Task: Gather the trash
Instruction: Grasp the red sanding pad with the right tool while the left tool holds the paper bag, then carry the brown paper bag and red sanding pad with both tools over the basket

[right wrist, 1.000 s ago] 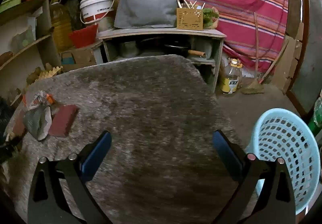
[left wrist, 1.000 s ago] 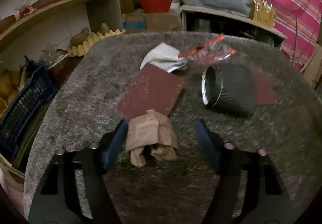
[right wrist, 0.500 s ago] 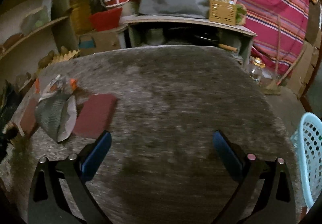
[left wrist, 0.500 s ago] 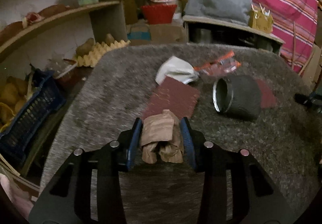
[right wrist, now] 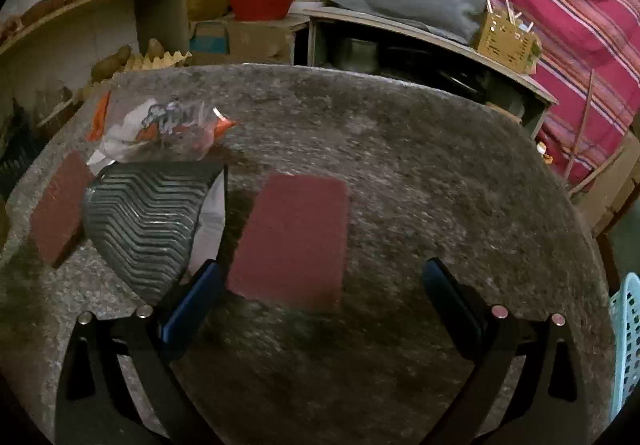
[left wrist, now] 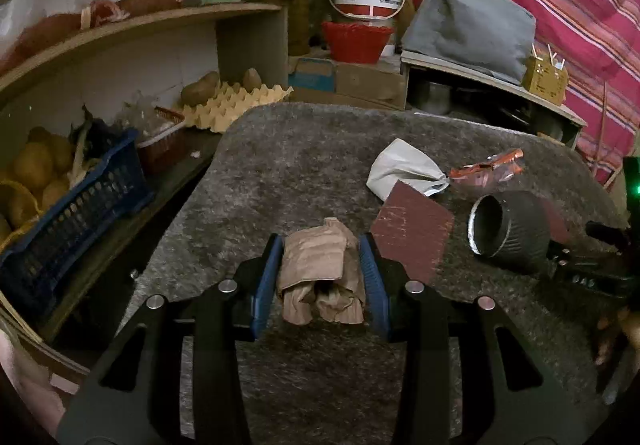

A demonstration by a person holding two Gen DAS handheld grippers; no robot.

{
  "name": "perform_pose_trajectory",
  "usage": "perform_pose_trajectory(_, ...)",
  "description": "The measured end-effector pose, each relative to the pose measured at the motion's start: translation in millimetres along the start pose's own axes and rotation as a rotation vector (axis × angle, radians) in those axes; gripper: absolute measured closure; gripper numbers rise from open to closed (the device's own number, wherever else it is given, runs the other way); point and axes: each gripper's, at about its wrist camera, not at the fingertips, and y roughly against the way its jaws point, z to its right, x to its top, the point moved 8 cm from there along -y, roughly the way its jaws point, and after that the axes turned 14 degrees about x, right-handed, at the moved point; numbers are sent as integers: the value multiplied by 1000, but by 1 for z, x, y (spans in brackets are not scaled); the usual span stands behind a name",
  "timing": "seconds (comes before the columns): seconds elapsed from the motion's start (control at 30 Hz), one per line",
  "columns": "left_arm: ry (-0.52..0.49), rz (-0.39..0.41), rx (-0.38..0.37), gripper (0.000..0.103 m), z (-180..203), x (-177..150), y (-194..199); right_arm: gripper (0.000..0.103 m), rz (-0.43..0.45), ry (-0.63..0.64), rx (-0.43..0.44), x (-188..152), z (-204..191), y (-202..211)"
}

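Between my left gripper's (left wrist: 323, 277) blue pads sits the crumpled brown paper wad (left wrist: 320, 271), and that is the news: a second ago those jaws stood wide around it, and since then they have been closing until both pads press its sides. The wad now looks lifted slightly off the grey tabletop (left wrist: 304, 161) and has come away from the maroon sheet (left wrist: 412, 231) it was lying against, which now lies just to the right of the gripper. I judge the first piece of trash secured and ready to be carried off.

Ahead and to the right of the left gripper the rest waits: a white crumpled paper (left wrist: 404, 169), an orange-and-clear plastic wrapper (left wrist: 486, 173) and a ribbed dark cup (left wrist: 508, 231) tipped on its side with its mouth toward me.

My right gripper (right wrist: 320, 297) has swept in over that same clutter; a second ago it faced mostly bare tabletop with the pale blue basket (right wrist: 628, 357) large at its right, and now only a sliver of the basket shows. Its jaws are spread wide with nothing pinched, and a second maroon sheet (right wrist: 294, 241) lies flat between and just ahead of its fingers, the ribbed cup (right wrist: 148, 221) close outside the left one. That sheet looks like my next pick, though being thin and flat it may be awkward to lift.
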Motion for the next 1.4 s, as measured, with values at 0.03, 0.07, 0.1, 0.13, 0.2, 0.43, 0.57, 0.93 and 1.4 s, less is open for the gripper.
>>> perform_pose_trajectory(0.03,1,-3,-3,64,1,0,-1,5,-4,-7,-14,0,2,-1)
perform_pose_trajectory(0.07,-1,-1,-3,64,1,1,-1,5,-8,-19,-24,0,5,-2)
perform_pose_trajectory(0.1,-3,1,-4,64,2,1,0,6,-13,-36,-25,-1,8,-4)
perform_pose_trajectory(0.13,-3,1,-9,64,3,2,0,6,-22,-59,-3,-2,10,-7)
perform_pose_trajectory(0.2,-6,4,-14,64,6,2,2,7,-37,-83,25,-4,12,-10)
perform_pose_trajectory(0.43,-17,8,-18,64,14,3,5,39,-50,-40,82,-4,-1,-16)
perform_pose_trajectory(0.57,-11,6,-17,64,14,4,8,46,-29,-67,125,-4,1,-10)
perform_pose_trajectory(0.93,-21,31,-17,64,28,9,25,46,49,-98,129,-3,36,31)
perform_pose_trajectory(1.4,-66,82,-110,64,117,14,75,46,130,-115,47,-24,131,119)
